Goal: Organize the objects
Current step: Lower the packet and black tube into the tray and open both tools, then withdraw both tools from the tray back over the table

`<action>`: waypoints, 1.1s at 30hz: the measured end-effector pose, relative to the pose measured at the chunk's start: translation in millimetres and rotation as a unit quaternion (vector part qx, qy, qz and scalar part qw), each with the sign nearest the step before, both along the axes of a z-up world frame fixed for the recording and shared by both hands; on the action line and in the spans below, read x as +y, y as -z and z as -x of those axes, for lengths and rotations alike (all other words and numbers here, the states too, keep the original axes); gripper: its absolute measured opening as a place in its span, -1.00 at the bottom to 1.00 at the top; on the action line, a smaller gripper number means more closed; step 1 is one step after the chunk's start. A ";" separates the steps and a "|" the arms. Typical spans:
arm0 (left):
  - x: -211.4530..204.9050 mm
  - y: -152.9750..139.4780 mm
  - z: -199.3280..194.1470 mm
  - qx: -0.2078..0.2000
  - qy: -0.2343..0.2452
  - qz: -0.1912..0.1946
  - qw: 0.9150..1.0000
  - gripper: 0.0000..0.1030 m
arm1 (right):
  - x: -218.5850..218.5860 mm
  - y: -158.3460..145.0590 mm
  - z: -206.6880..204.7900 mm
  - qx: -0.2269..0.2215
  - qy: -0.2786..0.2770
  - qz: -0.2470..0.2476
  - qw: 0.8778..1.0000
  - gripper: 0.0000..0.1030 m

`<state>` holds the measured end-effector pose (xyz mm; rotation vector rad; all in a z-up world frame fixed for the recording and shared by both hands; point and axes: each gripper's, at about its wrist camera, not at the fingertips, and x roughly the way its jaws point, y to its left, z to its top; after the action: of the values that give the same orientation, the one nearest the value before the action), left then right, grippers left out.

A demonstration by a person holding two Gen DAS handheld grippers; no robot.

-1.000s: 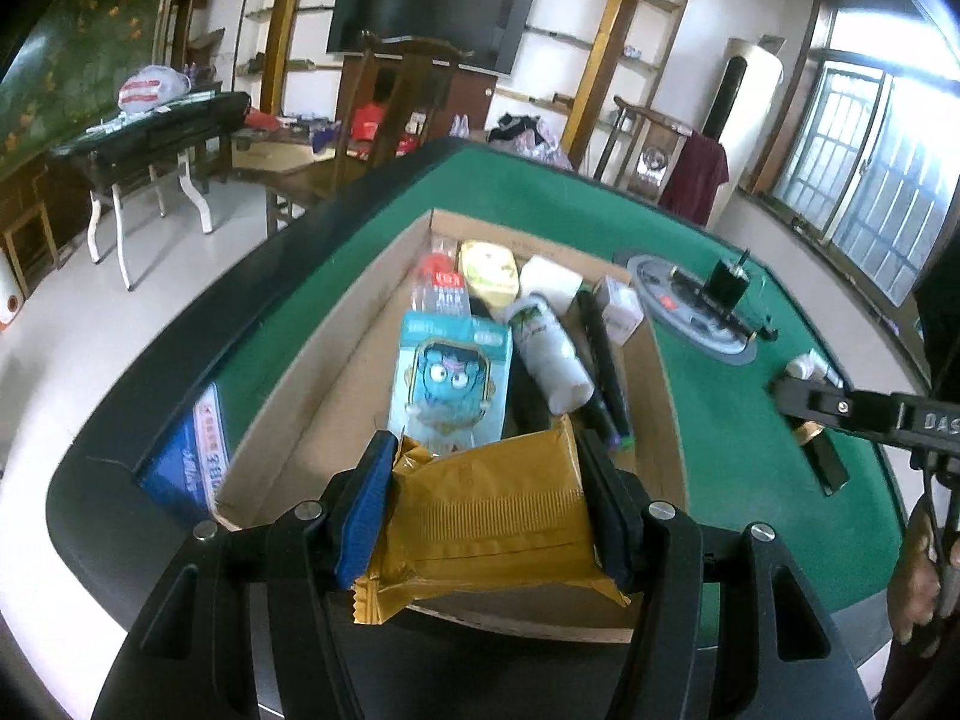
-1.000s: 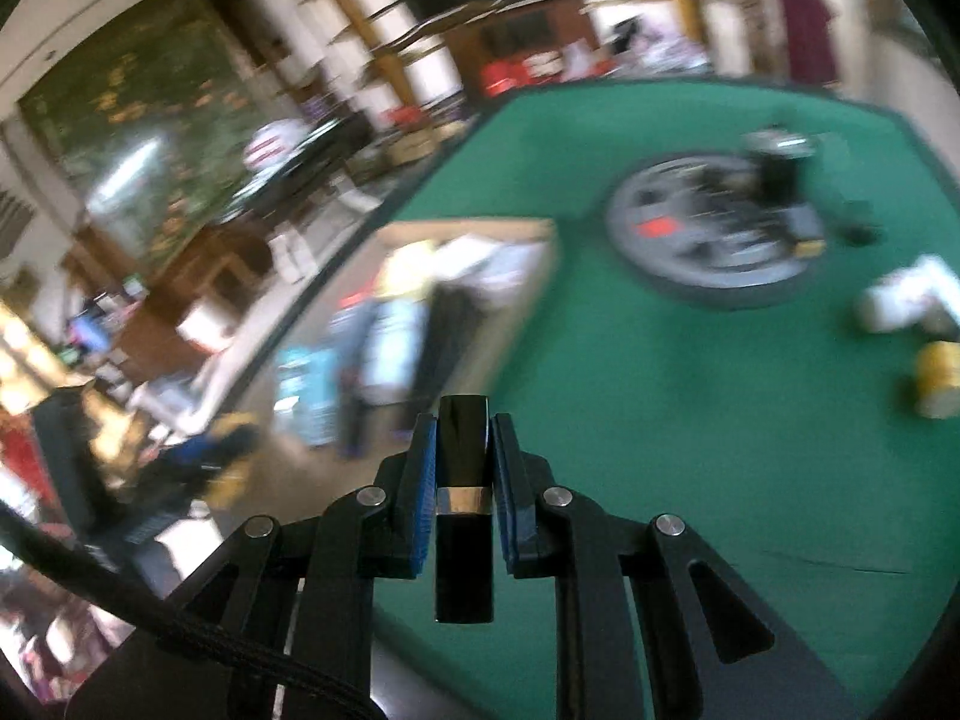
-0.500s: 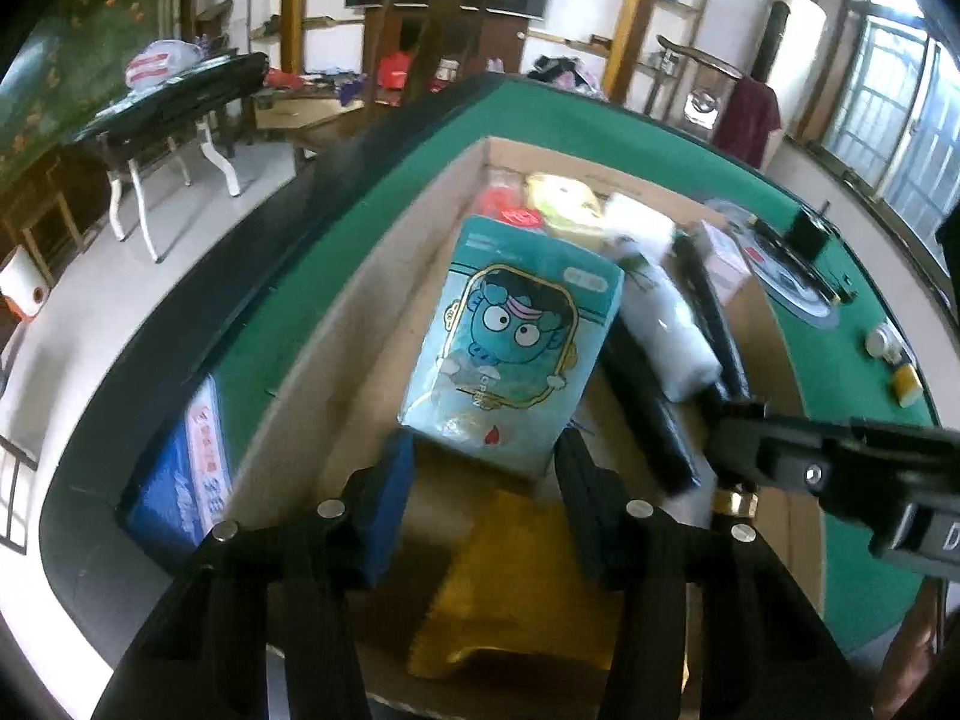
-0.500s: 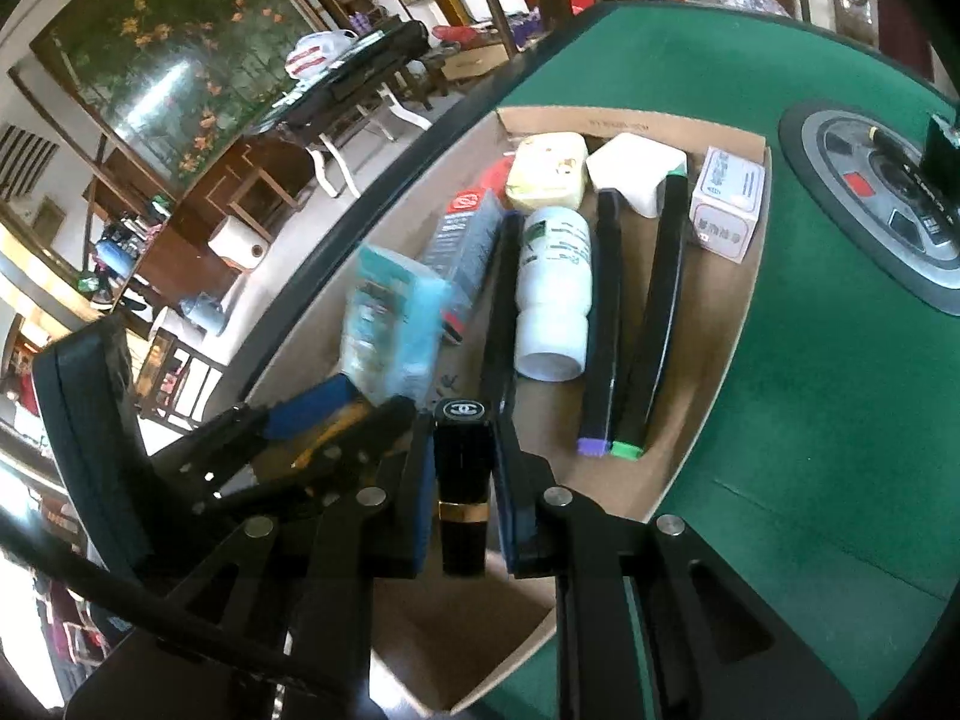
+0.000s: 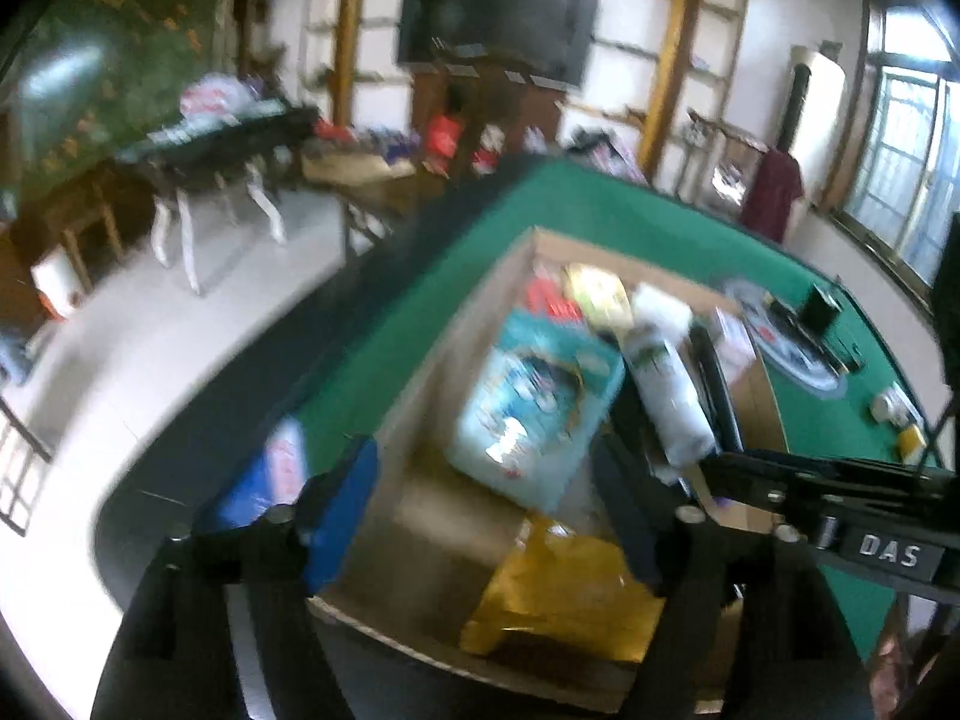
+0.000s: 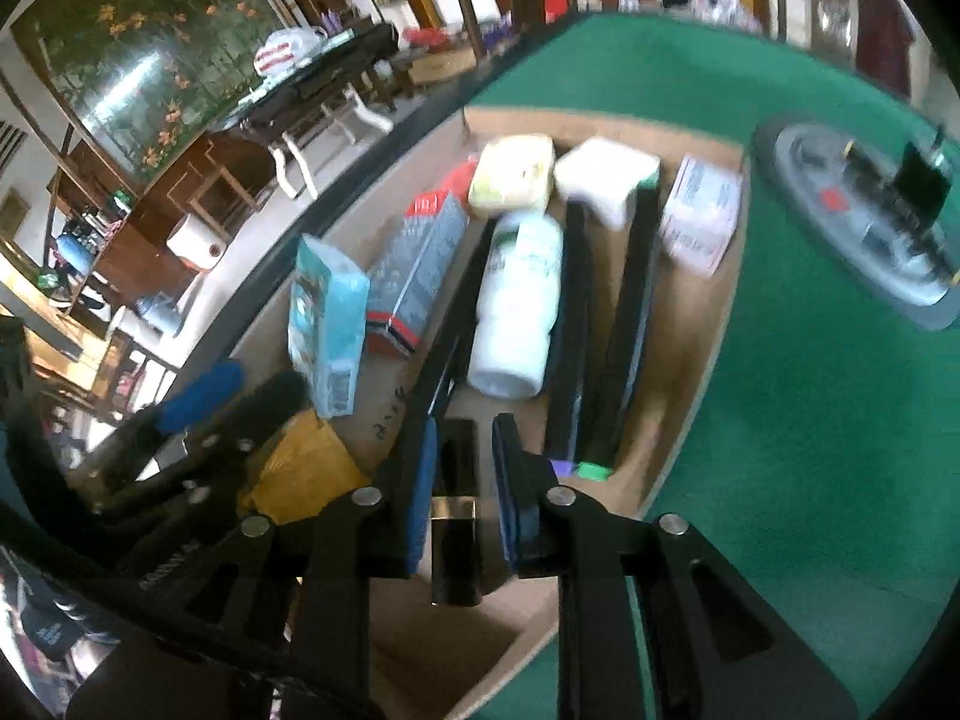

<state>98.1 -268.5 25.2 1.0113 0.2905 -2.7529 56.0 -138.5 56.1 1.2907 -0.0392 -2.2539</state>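
Left wrist view: a green felt table [image 5: 600, 222] with a dark rim stands in a room with a white tiled floor, a wall screen [image 5: 498, 30], wooden shelf posts and a barred window at the right. A cardboard tray [image 5: 420, 516] lies on the felt. In it sit a teal packet [image 5: 534, 408], tilted up, a white bottle [image 5: 666, 402] and a gold packet [image 5: 564, 594] at the near end. The left gripper [image 5: 486, 516] hangs over the tray's near end, its jaws opening wide and clear of the gold packet lying between and below them. The picture is blurred. The right gripper's black body crosses in at the right.

Right wrist view: sharper, it shows the tray's contents in rows: a yellow soap [image 6: 513, 174], a white block [image 6: 606, 174], a small box [image 6: 699, 222], a red-and-grey box [image 6: 420, 264], two long black sticks [image 6: 624, 324]. The right gripper [image 6: 462, 480] holds a black lipstick [image 6: 456, 534] with a gold band upright between its blue pads over the tray's near end; the jaws are opening, and the pads stand just off its sides. A round grey disc [image 6: 864, 228] lies on the felt at the right.
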 end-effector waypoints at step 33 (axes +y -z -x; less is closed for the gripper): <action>105.7 -39.7 -13.0 0.022 -0.028 0.160 0.987 0.53 | 86.7 -20.8 -25.4 0.084 0.065 -0.005 0.994 -0.08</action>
<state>111.1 -162.8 64.9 0.8464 -0.1140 -2.6575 81.4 -51.9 76.9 1.1274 -0.0512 -2.4687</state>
